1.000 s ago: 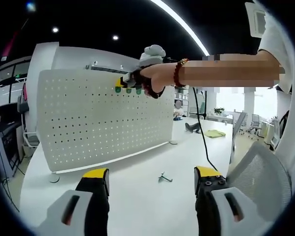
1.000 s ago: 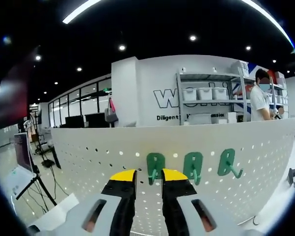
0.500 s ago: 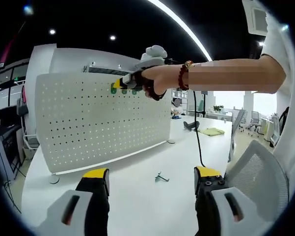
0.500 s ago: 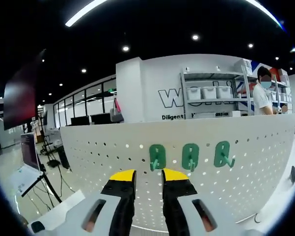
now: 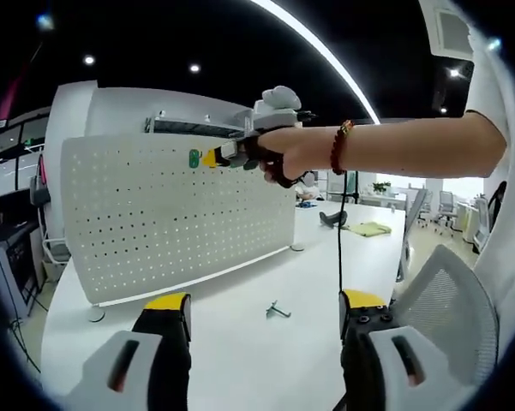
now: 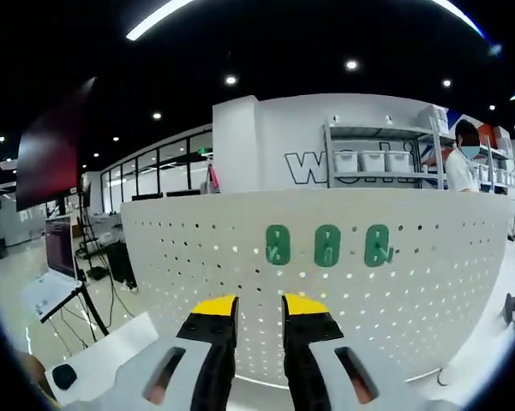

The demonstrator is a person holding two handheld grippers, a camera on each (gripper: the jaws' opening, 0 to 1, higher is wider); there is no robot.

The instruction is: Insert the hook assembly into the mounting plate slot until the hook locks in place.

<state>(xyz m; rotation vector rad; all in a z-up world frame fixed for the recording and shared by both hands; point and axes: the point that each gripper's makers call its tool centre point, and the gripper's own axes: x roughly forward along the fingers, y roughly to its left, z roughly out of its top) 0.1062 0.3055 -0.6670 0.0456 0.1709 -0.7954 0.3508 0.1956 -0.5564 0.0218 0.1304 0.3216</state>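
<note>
Standing across your white table point(image 5: 240, 334), the perforated mounting plate point(image 5: 171, 214) is the biggest thing here, upright and slightly curved. In the right gripper view its face point(image 6: 343, 282) carries three green hooks point(image 6: 326, 246) in a row near the top edge, each sitting flat against the holes. One more hook, a small loose piece point(image 5: 277, 310), lies on the table in front of the plate in the left gripper view.

These hooks look light, stiff moulded plastic, so you should expect them to snap in rather than bend; pinch one by its flat backing tab, leaving the prong free, and press squarely, since the thin plate may flex or rock.

Your right gripper point(image 6: 259, 308) has its jaws nearly together with nothing between them. Your left gripper point(image 5: 266, 310) holds its jaws wide apart, empty, low over the table.

Compared with a second ago, the right gripper has backed off from the plate: the hooks sit higher and farther from its jaws, and face you more squarely.
</note>
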